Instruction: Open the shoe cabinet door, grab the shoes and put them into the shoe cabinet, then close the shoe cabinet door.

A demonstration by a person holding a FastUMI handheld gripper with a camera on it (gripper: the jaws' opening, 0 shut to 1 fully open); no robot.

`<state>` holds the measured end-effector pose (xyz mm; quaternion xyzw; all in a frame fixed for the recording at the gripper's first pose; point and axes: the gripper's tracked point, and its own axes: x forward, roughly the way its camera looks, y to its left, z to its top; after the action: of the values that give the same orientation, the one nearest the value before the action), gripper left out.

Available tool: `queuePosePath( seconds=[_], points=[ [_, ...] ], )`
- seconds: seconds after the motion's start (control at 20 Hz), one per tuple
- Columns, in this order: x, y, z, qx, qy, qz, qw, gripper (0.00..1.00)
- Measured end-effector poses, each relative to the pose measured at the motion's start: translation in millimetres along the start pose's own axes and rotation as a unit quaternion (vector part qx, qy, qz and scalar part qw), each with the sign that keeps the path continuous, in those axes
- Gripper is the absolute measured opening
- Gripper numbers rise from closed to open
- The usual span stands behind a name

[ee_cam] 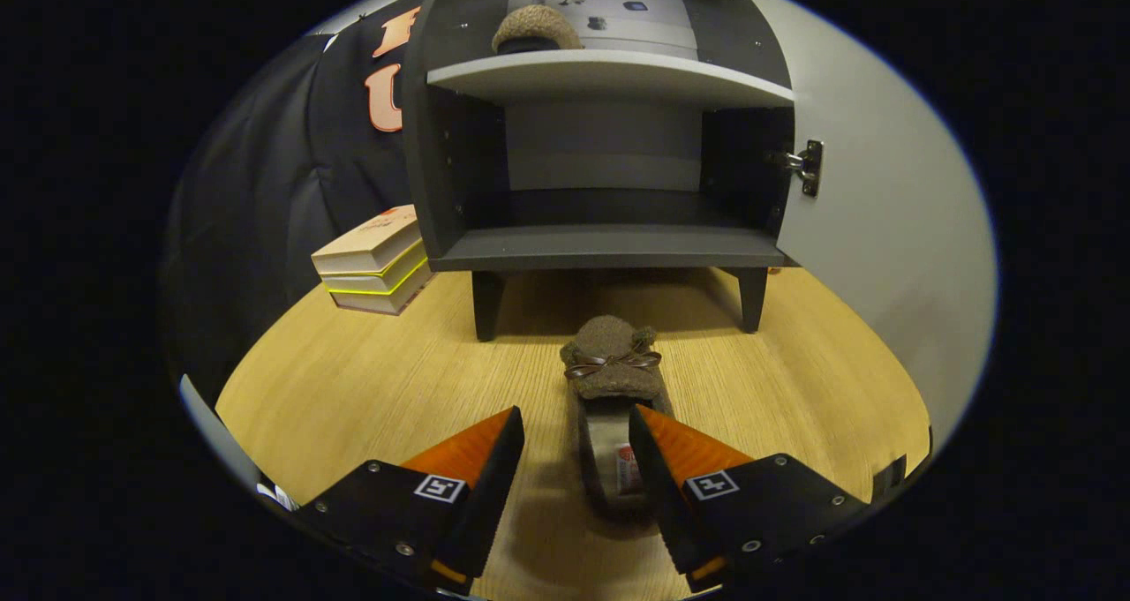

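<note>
A brown fuzzy slipper with a ribbon bow lies on the wooden table, toe toward the shoe cabinet. My gripper is open, its fingertips on either side of the slipper's heel end, the right finger close against its rim. The cabinet stands beyond the slipper on short legs, its door swung open to the right with a metal hinge showing. A second matching slipper rests on the cabinet's upper shelf. The lower compartment is dark and bare.
A stack of books lies on the table left of the cabinet. The open door stands along the right side of the table. Black cloth hangs behind on the left.
</note>
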<state>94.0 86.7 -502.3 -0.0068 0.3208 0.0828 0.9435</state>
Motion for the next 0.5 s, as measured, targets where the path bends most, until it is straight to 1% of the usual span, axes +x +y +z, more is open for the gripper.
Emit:
queuePosePath(
  seconds=[0.15, 0.25, 0.5],
  points=[
    [27.3, 1.3, -8.5, 0.0, 0.008, -0.004, 1.0, 0.74],
    [42.8, 2.3, -7.0, 0.005, 0.007, -0.004, 1.0, 0.68],
    [73.5, 1.4, -2.6, 0.003, 0.003, -0.011, 1.0, 0.49]
  ],
)
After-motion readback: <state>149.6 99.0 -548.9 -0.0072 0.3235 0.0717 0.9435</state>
